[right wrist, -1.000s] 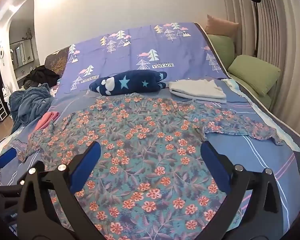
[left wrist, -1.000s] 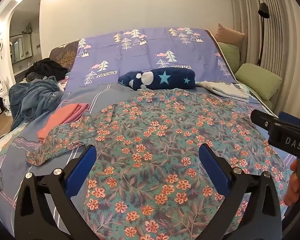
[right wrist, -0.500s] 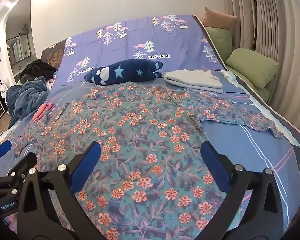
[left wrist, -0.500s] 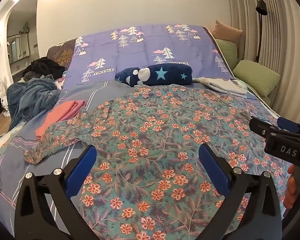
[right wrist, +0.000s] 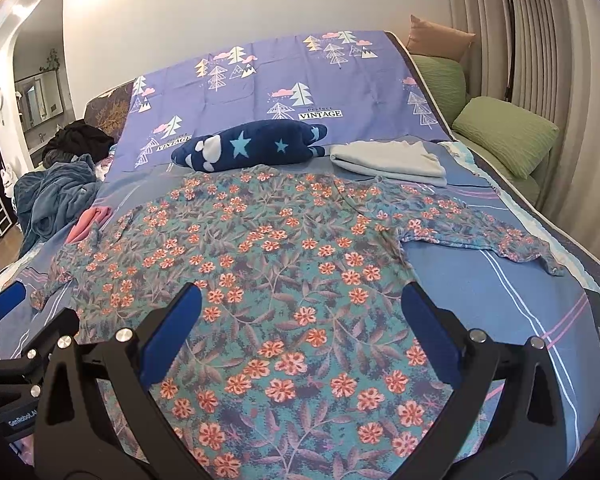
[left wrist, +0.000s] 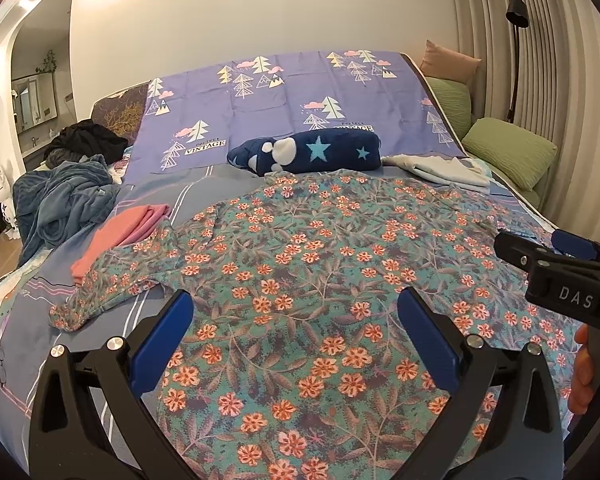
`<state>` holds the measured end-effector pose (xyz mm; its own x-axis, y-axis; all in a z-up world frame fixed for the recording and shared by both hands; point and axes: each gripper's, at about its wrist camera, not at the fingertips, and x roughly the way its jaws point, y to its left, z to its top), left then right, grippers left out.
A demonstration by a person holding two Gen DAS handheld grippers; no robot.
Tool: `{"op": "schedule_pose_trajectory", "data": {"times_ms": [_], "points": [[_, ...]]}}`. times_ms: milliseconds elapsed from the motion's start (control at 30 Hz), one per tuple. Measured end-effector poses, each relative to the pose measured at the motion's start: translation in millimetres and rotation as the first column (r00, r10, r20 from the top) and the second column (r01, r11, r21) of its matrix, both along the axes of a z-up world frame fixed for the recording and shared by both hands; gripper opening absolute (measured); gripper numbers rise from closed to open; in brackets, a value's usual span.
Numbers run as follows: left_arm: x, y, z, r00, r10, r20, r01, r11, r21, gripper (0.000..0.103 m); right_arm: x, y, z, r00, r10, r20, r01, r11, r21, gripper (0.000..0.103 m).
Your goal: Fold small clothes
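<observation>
One floral garment lies spread flat across the middle of the bed, its two sleeves stretched out toward the left and right edges; the right sleeve ends short of the right edge, with bare striped sheet below it. Two grippers hover above the near hem. The left gripper has its blue fingers wide apart with nothing between them but air, and the right gripper likewise holds its fingers spread and empty. In the left view the right gripper's body reads "DAS"; in the right view the left gripper's body shows "GenRobot". Toward the head of the bed sit one navy star-patterned plush and one folded pale cloth, both just beyond the garment's collar. One folded pink cloth rests near the left edge, touching the left sleeve, and a blue blanket is heaped at the far left corner. The purple cover at the head carries tree prints and the word "VINTAGE" twice. Two green cushions stand off the right edge.
</observation>
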<state>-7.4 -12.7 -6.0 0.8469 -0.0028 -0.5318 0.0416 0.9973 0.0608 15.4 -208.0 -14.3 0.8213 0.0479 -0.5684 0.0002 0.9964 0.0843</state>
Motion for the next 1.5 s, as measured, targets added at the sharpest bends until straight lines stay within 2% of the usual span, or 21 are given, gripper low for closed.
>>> {"op": "schedule_pose_trajectory", "data": {"times_ms": [200, 467, 667, 1100, 1500], "points": [[1, 0, -1, 1.000, 0.004, -0.004, -0.004, 1.000, 0.005, 0.102, 6, 8, 2, 0.996, 0.031, -0.080, -0.033, 0.999, -0.016, 0.101], [8, 5, -5, 0.999, 0.025, -0.027, -0.025, 1.000, 0.008, 0.102, 10, 15, -2, 0.993, 0.045, -0.111, -0.047, 0.999, -0.012, 0.101], [14, 17, -11, 0.997, 0.017, -0.081, -0.023, 0.998, -0.066, 0.102, 17, 22, 0, 0.991, 0.040, -0.127, -0.043, 0.999, -0.020, 0.101], [19, 43, -12, 0.995, 0.088, -0.049, -0.090, 0.995, -0.030, 0.102, 34, 62, -14, 0.975, 0.113, -0.189, -0.126, 0.991, -0.054, 0.101], [32, 78, -19, 0.990, 0.121, -0.071, -0.126, 0.989, -0.073, 0.102, 52, 98, -27, 0.960, 0.151, -0.236, -0.181, 0.977, -0.111, 0.101]]}}
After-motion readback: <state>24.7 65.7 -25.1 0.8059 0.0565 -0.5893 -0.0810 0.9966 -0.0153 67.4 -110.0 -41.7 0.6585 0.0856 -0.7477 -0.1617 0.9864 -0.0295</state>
